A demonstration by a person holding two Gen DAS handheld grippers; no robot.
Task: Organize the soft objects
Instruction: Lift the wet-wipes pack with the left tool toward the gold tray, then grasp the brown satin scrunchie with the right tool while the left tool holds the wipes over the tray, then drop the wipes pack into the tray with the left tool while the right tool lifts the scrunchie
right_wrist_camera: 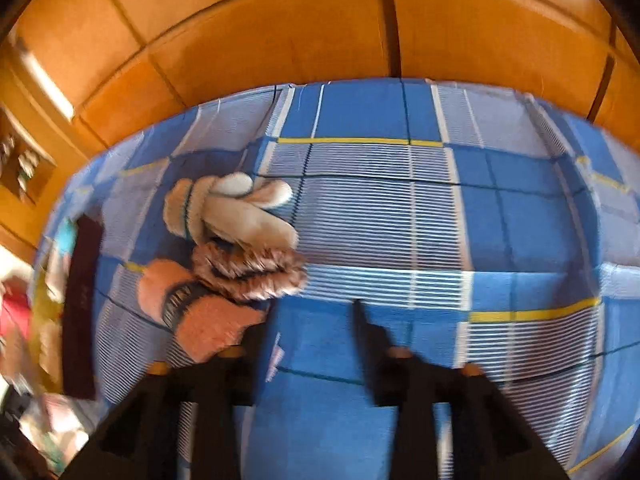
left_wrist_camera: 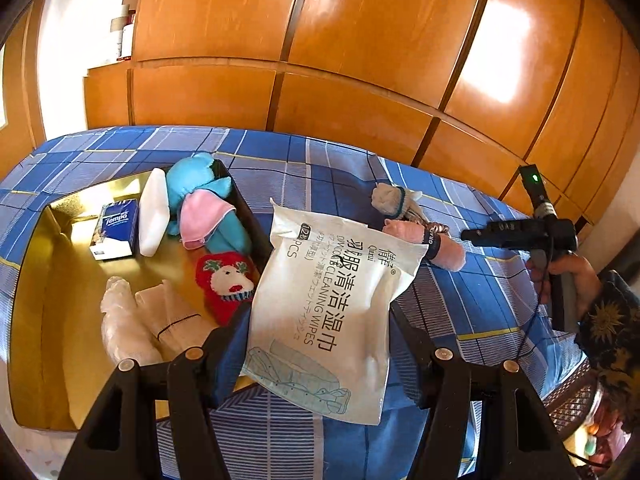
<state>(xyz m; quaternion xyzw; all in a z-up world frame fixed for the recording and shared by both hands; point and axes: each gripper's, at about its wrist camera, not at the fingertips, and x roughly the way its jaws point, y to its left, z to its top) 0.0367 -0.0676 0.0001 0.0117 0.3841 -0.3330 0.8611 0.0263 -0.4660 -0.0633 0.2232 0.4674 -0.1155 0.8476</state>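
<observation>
My left gripper [left_wrist_camera: 316, 340] is shut on a white pack of cleaning wipes [left_wrist_camera: 328, 304] and holds it above the right edge of a gold tray [left_wrist_camera: 52, 288]. In the tray lie a blue plush [left_wrist_camera: 200, 184], a pink cloth [left_wrist_camera: 200, 216], a red plush [left_wrist_camera: 224, 280], a Tempo tissue pack [left_wrist_camera: 116, 232], a white pad [left_wrist_camera: 154, 212] and wrapped white bundles [left_wrist_camera: 128, 324]. On the bed lie a pink rolled sock [right_wrist_camera: 200, 312], a brown furry piece [right_wrist_camera: 248, 272] and a white glove [right_wrist_camera: 236, 212]. My right gripper [right_wrist_camera: 316, 320] is open and empty, just right of them.
The bed has a blue plaid sheet [right_wrist_camera: 400, 220]. Orange wooden wardrobe doors [left_wrist_camera: 320, 40] stand behind it. The right gripper and the hand that holds it show in the left wrist view [left_wrist_camera: 520, 236]. A patterned stool [left_wrist_camera: 576, 404] stands at the bed's right side.
</observation>
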